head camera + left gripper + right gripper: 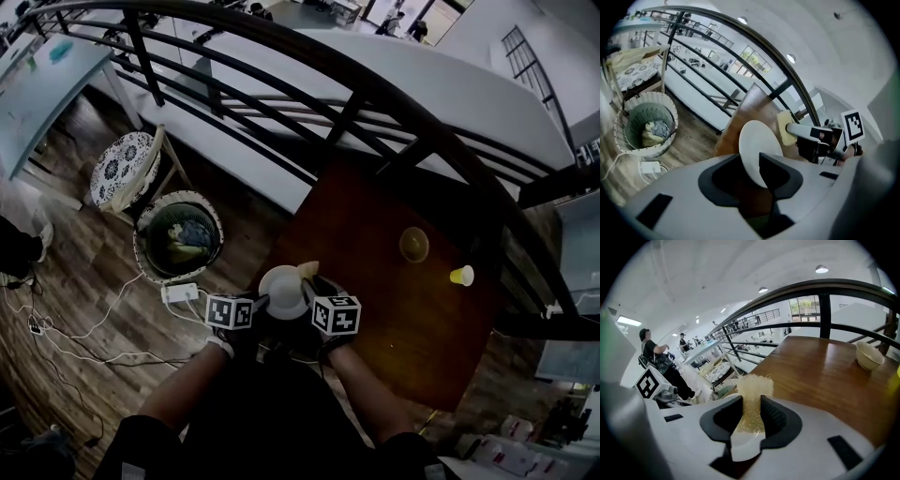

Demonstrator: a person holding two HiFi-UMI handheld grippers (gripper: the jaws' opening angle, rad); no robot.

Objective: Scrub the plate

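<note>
Floor, far left: one woven round basket (178,236). Next, left tongs (751,169) clamped on one white round plate (757,143), held on edge over brown wooden bench (375,309). Then right tongs (751,416) clamped on one yellow sponge (753,387) at plate's rim. On bench: one cream bowl (413,245), one yellow cup (461,276).

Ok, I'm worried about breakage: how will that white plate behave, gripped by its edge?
The plate looks stiff and smooth, so it likely won't flex but might slip or pivot in the fingers of the left gripper, which pinch only its rim. Held clear of the wooden table, it would probably chip if dropped.
</note>
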